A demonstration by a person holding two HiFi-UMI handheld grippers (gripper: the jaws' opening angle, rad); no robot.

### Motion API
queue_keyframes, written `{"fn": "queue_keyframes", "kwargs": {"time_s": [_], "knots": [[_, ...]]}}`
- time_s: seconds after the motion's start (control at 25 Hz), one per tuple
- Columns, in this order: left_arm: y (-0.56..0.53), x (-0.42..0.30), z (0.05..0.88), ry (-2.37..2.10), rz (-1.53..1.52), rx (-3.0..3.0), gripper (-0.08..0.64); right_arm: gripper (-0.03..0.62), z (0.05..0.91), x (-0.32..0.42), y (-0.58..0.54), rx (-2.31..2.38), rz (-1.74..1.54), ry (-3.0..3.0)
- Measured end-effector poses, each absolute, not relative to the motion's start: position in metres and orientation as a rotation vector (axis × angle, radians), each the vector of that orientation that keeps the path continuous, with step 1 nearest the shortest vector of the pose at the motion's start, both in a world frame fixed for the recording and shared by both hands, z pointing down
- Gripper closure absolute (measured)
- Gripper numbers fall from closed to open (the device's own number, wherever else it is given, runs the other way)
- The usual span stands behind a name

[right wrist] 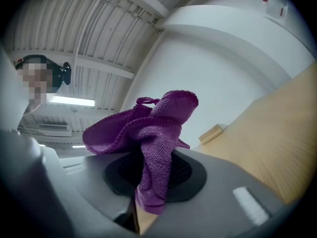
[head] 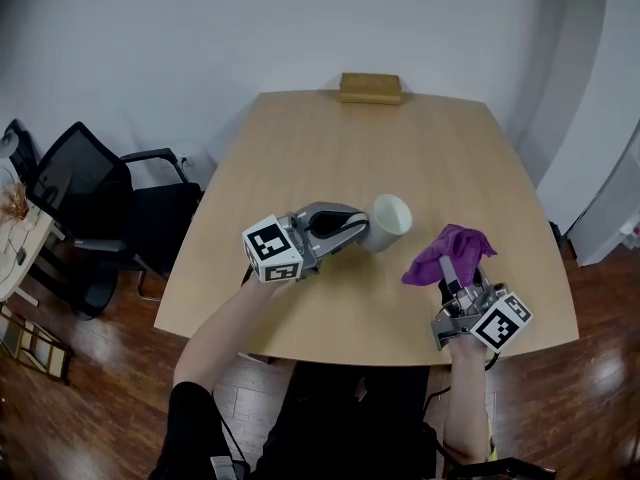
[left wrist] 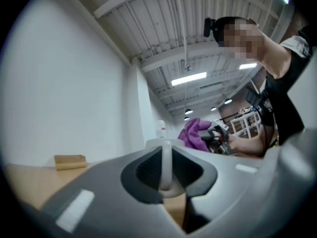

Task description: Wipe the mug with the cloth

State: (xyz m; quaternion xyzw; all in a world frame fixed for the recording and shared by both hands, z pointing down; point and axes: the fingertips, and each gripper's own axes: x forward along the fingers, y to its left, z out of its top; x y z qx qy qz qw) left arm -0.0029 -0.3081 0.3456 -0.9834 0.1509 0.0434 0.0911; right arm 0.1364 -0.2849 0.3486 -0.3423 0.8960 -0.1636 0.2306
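The left tool (head: 352, 230) was clamped on the handle of a white ceramic mug (head: 390, 220), with its two grey jaws closed on the thin white loop from either side. In the left gripper view the handle stood upright in the narrow gap between the jaws of the left tool (left wrist: 166, 155), and the mug (left wrist: 165, 168) rose just past their tips. From the head view the mug sat at the very tip of that tool, mouth turned up toward the camera, over the middle of the light wooden worktop (head: 330, 148) – whether its base touched the wood could not be told.

The right tool (head: 447, 271) was shut on a purple knitted cloth (head: 450, 251). In the right gripper view a fold of the cloth (right wrist: 153, 133) was pinched between the jaws of the right tool (right wrist: 148, 175), one end hanging down through the gap and the rest bunched loosely above the tips. The cloth was held near the worktop's right side, just beside the mug but apart from it, the two tools pointing roughly toward each other.

A small tan block (head: 370, 88) lay at the far edge of the worktop, well apart from both tools – and a black office chair (head: 90, 203) stood on the wooden floor to the left
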Motion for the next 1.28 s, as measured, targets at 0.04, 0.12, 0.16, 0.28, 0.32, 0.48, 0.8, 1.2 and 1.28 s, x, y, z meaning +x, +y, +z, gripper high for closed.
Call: {"fn": "queue_keyframes", "kwargs": {"time_s": [0.04, 0.12, 0.16, 0.28, 0.32, 0.48, 0.8, 1.2, 1.28], "knots": [[-0.317, -0.004, 0.349, 0.467, 0.13, -2.94, 0.494, 0.511, 0.349, 0.137, -0.286, -0.946, -0.454, 2.463], [-0.337, -0.004, 0.354, 0.515, 0.131, -2.979, 0.494, 0.511, 0.351, 0.138, -0.289, -0.951, -0.463, 2.462], [-0.348, -0.003, 0.357, 0.541, 0.129, -2.997, 0.494, 0.511, 0.352, 0.138, -0.289, -0.951, -0.467, 2.462], [-0.382, -0.001, 0.371, 0.619, 0.104, -3.041, 0.494, 0.511, 0.356, 0.138, -0.292, -0.951, -0.477, 2.469], [-0.392, 0.0, 0.376, 0.641, 0.094, -3.052, 0.494, 0.511, 0.357, 0.137, -0.293, -0.952, -0.481, 2.472], [-0.425, 0.003, 0.386, 0.688, 0.071, -3.079, 0.494, 0.511, 0.364, 0.141, -0.297, -0.968, -0.496, 2.473], [-0.47, 0.007, 0.402, 0.73, -0.053, -3.075, 0.492, 0.511, 0.371, 0.145, -0.304, -0.96, -0.514, 2.475], [-0.498, -0.02, 0.422, 0.847, -0.286, -3.05, 0.48, 0.511, 0.368, 0.139, -0.309, -0.883, -0.553, 2.469], [-0.498, -0.023, 0.425, 0.858, -0.339, -3.029, 0.469, 0.511, 0.366, 0.136, -0.308, -0.869, -0.552, 2.473]]}}
